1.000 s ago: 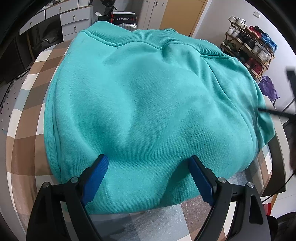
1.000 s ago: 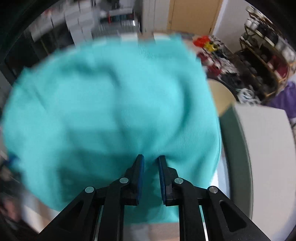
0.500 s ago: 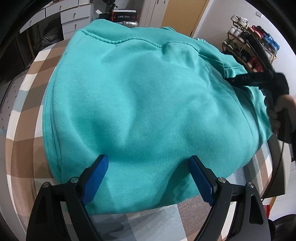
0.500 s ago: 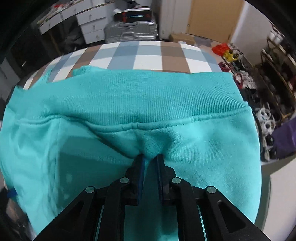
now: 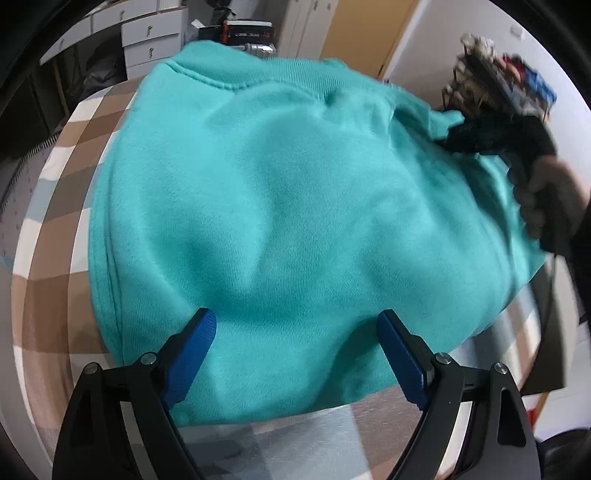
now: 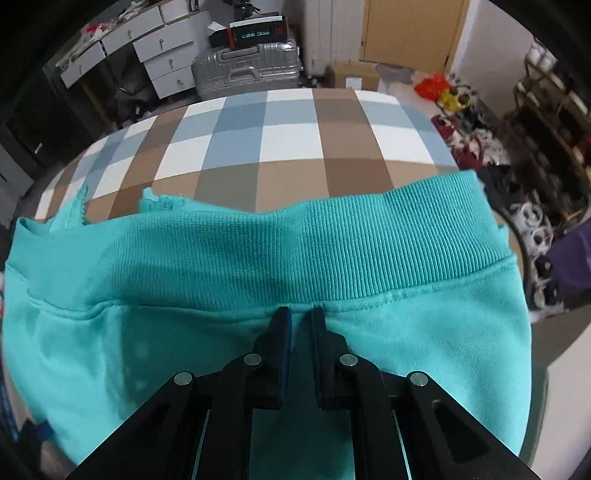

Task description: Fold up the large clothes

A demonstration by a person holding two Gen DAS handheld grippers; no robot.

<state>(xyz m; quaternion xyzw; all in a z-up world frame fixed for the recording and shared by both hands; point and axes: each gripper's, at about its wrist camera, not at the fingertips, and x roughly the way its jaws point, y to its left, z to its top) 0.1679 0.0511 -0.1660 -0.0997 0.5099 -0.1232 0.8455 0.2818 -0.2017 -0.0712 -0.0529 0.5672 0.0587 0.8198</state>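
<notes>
A teal sweatshirt (image 5: 280, 192) lies folded on the checkered table (image 5: 55, 229). My left gripper (image 5: 295, 325) stands open over its near edge, blue pads (image 5: 195, 343) wide apart and resting on the cloth. At the far right edge a hand (image 5: 543, 199) holds my right gripper (image 5: 454, 138). In the right wrist view the right gripper (image 6: 300, 314) sits just below the ribbed hem (image 6: 369, 251) of the sweatshirt (image 6: 443, 350). Its jaws are closing, nearly together, with a small pucker of teal cloth pinched between the tips.
Bare checkered tablecloth (image 6: 288, 147) stretches beyond the hem. Past the table stand a silver suitcase (image 6: 247, 66), white drawers (image 6: 166, 55) and a wooden door (image 6: 406, 29). A shoe rack (image 5: 498, 81) and floor clutter (image 6: 517, 166) crowd the right side.
The right gripper came in over the sweatshirt to the ribbed hem at its far right edge, sank and narrowed its jaws. The left gripper has not moved.
</notes>
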